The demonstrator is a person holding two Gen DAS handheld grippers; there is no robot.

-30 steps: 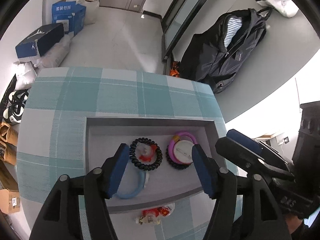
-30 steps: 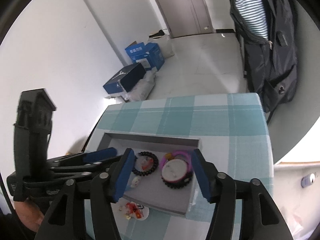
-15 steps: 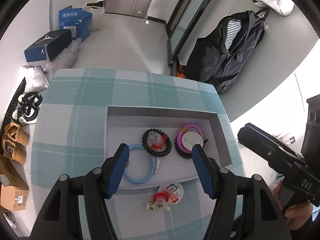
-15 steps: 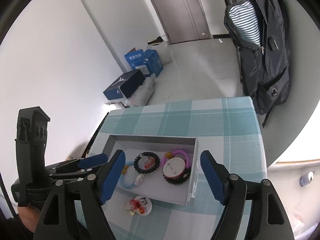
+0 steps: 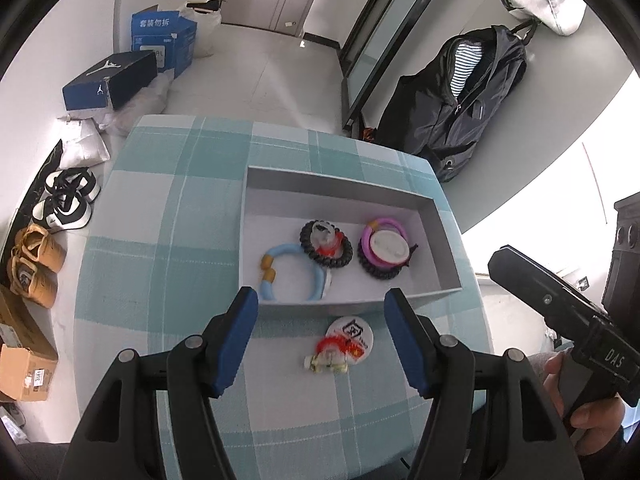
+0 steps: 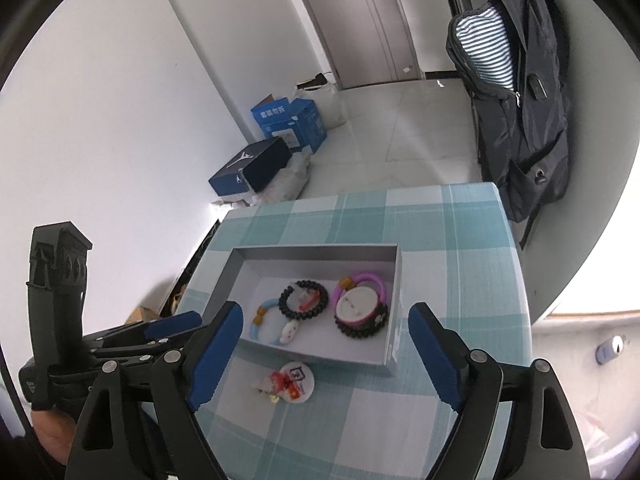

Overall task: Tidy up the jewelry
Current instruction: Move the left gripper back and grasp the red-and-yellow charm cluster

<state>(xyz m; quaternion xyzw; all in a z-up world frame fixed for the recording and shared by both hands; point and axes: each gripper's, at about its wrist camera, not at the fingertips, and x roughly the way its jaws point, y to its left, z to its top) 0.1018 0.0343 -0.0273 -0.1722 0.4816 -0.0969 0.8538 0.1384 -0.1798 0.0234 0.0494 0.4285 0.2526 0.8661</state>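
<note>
Altogether three bracelets (image 5: 291, 272) in tray (image 5: 344, 186), one badge (image 5: 351, 337)

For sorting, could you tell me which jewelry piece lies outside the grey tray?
The white round badge with red charm, on the checked cloth before the tray; the others lie inside.

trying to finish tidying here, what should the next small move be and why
Probably lower the left gripper onto the round badge and small red charm and close on them. They lie on the checked cloth just outside the grey box, which already holds the bracelets, and the open jaws frame them.
</note>
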